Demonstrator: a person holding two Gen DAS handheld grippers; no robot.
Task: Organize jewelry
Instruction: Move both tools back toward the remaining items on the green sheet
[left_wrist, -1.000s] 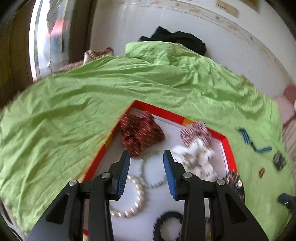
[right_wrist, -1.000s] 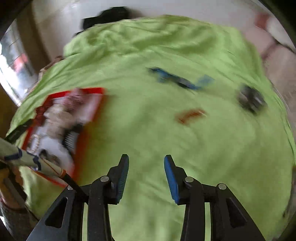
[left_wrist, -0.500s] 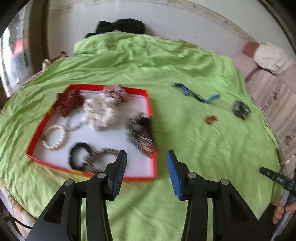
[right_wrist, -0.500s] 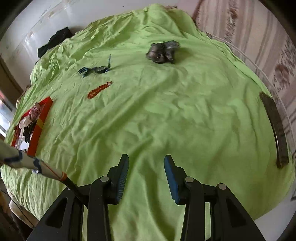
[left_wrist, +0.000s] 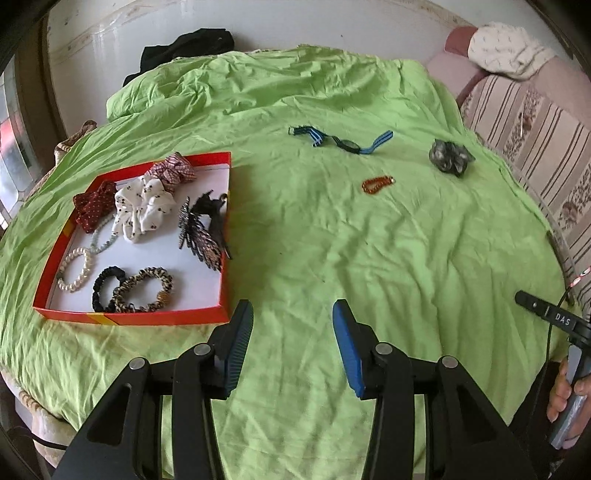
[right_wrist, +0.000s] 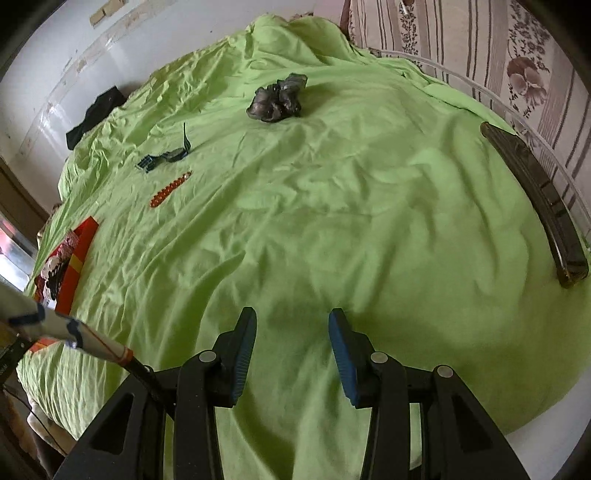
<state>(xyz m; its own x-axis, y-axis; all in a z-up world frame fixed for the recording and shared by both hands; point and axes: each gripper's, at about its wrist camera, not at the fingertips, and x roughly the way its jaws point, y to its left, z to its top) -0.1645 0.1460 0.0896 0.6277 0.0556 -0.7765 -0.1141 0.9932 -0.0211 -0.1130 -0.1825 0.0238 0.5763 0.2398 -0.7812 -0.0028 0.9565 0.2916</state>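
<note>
From the left wrist view, the left gripper (left_wrist: 291, 345) hangs over the near edge of the bed (left_wrist: 332, 258), jaws apart and holding nothing; a red box (left_wrist: 129, 318) sits near the left edge of the green sheet, filled with scrunchies (left_wrist: 142, 206), a pearl bracelet (left_wrist: 75, 271), a dark hair tie (left_wrist: 105, 282) and a feathery hair clip (left_wrist: 201, 230); toward the far edge lie a blue strap (left_wrist: 341, 139), an orange bracelet (left_wrist: 377, 184) and, near the right edge, a grey scrunchie (left_wrist: 448, 156), all well apart from the box; a hand (left_wrist: 565, 387) shows at the right.

From the right wrist view, the right gripper (right_wrist: 291, 350) hovers above bare sheet, jaws apart and empty; the grey scrunchie (right_wrist: 279, 99) lies toward the far edge; the blue strap (right_wrist: 166, 155) and orange bracelet (right_wrist: 170, 189) lie further left; the red box (right_wrist: 75, 266) sits at the left edge; a dark strip (right_wrist: 535, 199) runs along the right edge.
</note>
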